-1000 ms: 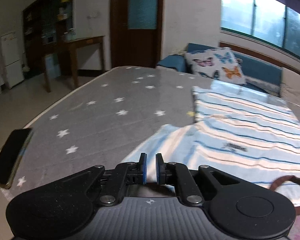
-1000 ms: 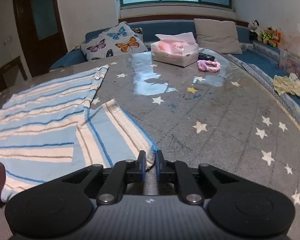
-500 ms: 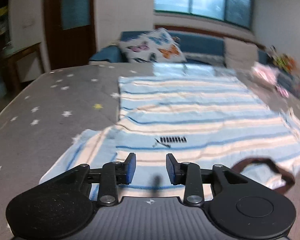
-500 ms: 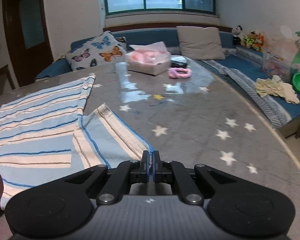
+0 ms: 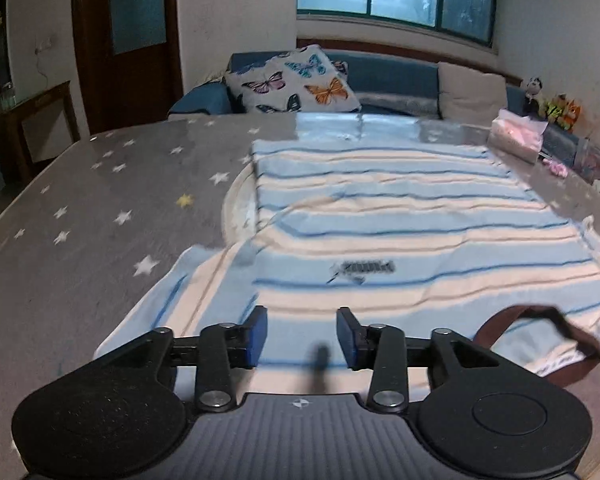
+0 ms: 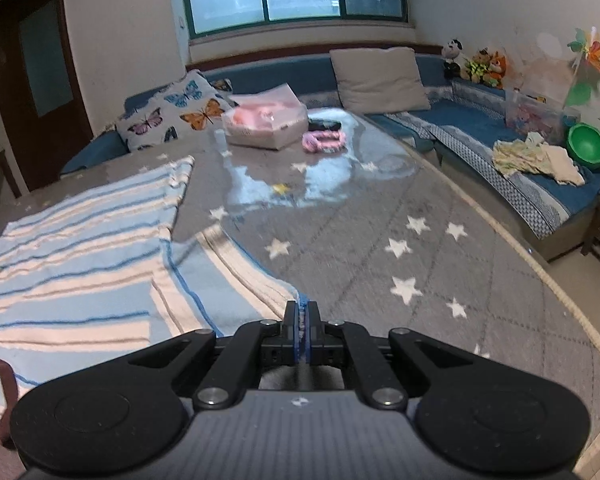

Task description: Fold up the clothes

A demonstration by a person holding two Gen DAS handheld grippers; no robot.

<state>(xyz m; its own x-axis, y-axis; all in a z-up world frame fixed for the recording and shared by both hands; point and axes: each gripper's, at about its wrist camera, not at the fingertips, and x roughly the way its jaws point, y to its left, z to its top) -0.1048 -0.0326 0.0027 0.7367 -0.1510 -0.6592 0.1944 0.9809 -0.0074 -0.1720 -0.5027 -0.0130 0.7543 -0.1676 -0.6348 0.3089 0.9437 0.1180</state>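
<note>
A light blue striped shirt (image 5: 400,232) lies flat on the grey star-patterned table (image 5: 100,200), its brown collar (image 5: 540,340) at the near right. My left gripper (image 5: 302,336) is open and empty, just above the shirt's near edge beside the left sleeve (image 5: 188,292). In the right wrist view the shirt (image 6: 80,240) lies to the left. My right gripper (image 6: 302,320) is shut on the tip of the right sleeve (image 6: 236,280), whose edge shows between the pads.
A tissue box (image 6: 266,124) and a pink toy (image 6: 324,140) sit at the table's far end. A blue sofa with a butterfly pillow (image 5: 292,84) runs behind the table. The table's curved right edge (image 6: 540,272) drops off toward the sofa.
My left gripper let go of the left sleeve, opened wide and swung right to face the shirt's body. My right gripper closed on the right sleeve's tip.
</note>
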